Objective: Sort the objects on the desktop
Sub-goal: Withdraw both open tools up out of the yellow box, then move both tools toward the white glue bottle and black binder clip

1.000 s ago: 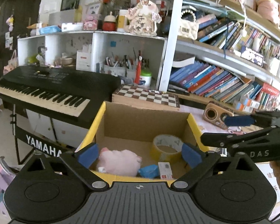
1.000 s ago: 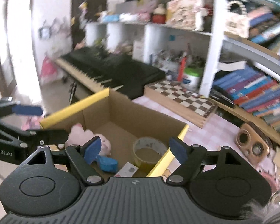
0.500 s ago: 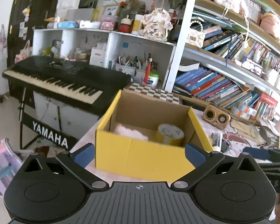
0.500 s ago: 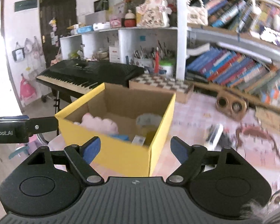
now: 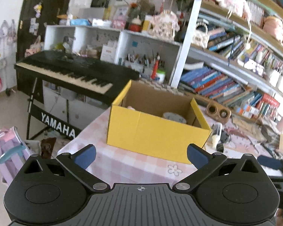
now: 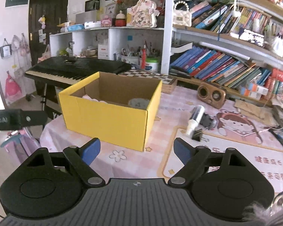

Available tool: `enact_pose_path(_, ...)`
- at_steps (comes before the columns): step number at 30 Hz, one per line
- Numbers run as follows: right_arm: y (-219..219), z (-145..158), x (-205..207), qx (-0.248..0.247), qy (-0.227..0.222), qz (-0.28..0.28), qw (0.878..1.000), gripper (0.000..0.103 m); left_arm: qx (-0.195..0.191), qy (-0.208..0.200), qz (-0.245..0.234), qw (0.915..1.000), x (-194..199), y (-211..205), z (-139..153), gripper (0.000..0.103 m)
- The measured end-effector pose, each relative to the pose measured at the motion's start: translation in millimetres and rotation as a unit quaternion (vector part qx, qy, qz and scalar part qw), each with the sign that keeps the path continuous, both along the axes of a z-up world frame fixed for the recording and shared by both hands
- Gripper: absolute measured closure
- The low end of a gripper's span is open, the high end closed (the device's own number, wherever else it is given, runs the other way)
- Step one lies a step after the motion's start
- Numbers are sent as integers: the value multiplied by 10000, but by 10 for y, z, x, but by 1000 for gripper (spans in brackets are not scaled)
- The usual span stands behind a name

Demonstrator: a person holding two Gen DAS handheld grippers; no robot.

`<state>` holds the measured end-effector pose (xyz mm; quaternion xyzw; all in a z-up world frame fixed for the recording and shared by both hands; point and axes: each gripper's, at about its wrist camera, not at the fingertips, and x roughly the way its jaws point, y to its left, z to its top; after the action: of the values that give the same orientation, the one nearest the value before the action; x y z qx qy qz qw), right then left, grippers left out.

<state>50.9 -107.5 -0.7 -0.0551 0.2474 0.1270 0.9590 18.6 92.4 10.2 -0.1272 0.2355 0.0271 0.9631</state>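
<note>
A yellow cardboard box stands open on the pink checked tablecloth. Inside it I see a roll of tape and the top of a pink plush toy. My left gripper is open and empty, held back from the box's front wall. My right gripper is open and empty, in front of the box's near corner. A white tube, a black binder clip and a dark object lie on the table right of the box.
A wooden speaker and a chessboard sit behind the box. A bookshelf runs along the back right. A black Yamaha keyboard stands left of the table. A pink printed mat covers the table's right part.
Both grippers have pulled back and away from above the box. The box now stands farther off, seen from the front. The jaws stay open.
</note>
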Motion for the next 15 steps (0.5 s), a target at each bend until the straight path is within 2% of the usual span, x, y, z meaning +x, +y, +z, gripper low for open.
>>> enact_pose_path(5, -29, 16, -191, 31, -112, -60, 9999, 18, 98, -364, -120, 9992, -180, -70, 54, 0)
enact_pose_path(15, -86, 14, -371, 72, -127, -105, 9998, 16, 205, -320, -281, 9989, -267, -239, 6, 0)
